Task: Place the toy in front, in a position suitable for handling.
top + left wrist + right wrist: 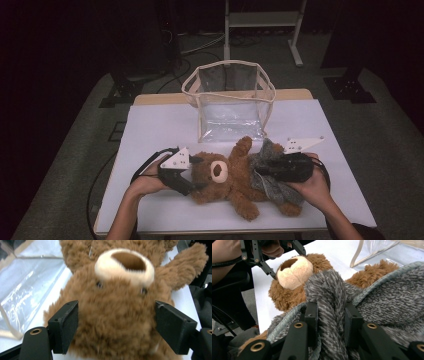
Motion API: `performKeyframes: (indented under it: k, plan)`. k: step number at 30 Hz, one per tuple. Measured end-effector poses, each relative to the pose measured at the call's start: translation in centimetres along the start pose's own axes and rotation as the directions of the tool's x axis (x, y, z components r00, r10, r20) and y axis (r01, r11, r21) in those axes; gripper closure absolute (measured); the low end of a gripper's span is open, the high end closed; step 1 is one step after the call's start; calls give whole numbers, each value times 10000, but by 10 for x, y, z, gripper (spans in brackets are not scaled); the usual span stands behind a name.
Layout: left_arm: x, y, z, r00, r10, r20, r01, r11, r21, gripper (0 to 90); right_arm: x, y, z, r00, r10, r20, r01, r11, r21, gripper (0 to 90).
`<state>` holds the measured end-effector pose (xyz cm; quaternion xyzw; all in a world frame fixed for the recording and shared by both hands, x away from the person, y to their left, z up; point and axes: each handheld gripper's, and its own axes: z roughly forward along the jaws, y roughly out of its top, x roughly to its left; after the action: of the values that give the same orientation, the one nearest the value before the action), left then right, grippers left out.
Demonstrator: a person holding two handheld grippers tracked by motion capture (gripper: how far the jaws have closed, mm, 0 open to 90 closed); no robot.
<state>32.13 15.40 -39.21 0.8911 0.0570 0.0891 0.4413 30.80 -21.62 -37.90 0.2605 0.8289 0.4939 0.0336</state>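
— So, from the high view: where's the bear [227,180]?
— On its back on the white table [160,130], head toward the left gripper [192,174], legs toward the right gripper [267,167]. A grey knit garment [267,180] lies over its lower body. The clear bag [230,100] stands open just behind it.
— How will it handle?
— Light and soft, I'd judge. The plush gives way, so a pinch may take fur only and slide off. The knit is limp and stretchy; it will bunch rather than push.

— And the left gripper view?
— The head [117,315] sits between the jaws, the muzzle [125,266] beyond them. The jaws stand partly open on either side of the head; the pads seem to brush the fur, not press it, so I'd call it a loose bracket, not a grip.
— A good spot?
— Yes, the head is the firmest lump, fit to steady the toy.

— The right gripper view?
— A thick fold of knit [329,302] runs up between the jaws, which are clamped tight on it. The bear's muzzle [294,271] lies beyond.
— Where to hold?
— On the ribbed edge [372,290], probably; it stretches least.
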Motion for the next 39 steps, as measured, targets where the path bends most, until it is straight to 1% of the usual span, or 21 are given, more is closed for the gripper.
performKeyframes:
  k: [3,6,11,14,19,20,23,25,28,31,32,33,35,36,37,39]
  plan:
    - [2,-4,3,9997,-185,141,185,9998,-31,249,-2,-1,0,10000,53,-42,-54,10000,-43,688]
    - [1,-5,6,9992,-358,189,361,9993,-119,282,-3,-1,0,10000,82,-35,-82,9999,-75,687]
    - [0,-5,10,9992,-364,174,368,9991,-212,319,-3,0,-2,9999,58,85,-58,10000,-26,686]
    - [-1,-4,14,9990,-421,161,426,9986,-310,327,-3,2,-4,9995,-47,301,46,10000,20,686]
    - [-5,3,23,9993,-351,97,355,9983,-452,333,-2,6,-12,9982,-120,587,117,9999,46,688]
    - [-6,5,26,9994,-347,82,351,9979,-540,333,-2,8,-14,9978,-161,639,161,9999,3,688]
    - [-10,14,38,9996,-265,80,270,9972,-703,336,2,13,-15,9976,-300,629,304,9995,-43,689]
    - [-13,21,47,9998,-173,60,176,9972,-724,336,7,18,-12,9977,-455,498,457,9989,-34,689]
    - [-18,28,57,10000,-45,73,50,9973,-732,335,15,24,-1,9971,-736,197,734,9972,121,688]
    - [-18,26,57,9999,70,89,-65,9984,-559,329,18,22,12,9964,-849,37,847,9954,438,688]
    - [-18,25,55,9999,6,112,1,9979,-644,321,17,20,14,9971,-754,-65,756,9962,434,689]
    - [-17,23,52,10000,26,91,-20,9981,-619,316,14,18,14,9979,-639,-126,645,9969,446,689]
    - [-16,21,47,10000,-11,23,13,9974,-723,319,11,14,12,9987,-516,-31,517,9974,501,689]
    - [-16,20,45,10000,-32,6,32,9970,-772,336,10,12,10,9991,-398,-114,403,9982,454,689]
    - [-17,19,46,9999,-121,37,124,9962,-862,355,9,11,8,9993,-322,-190,329,9987,390,689]
    - [-18,18,50,9998,-165,72,170,9966,-804,367,9,14,7,9992,-328,-219,337,9987,392,689]
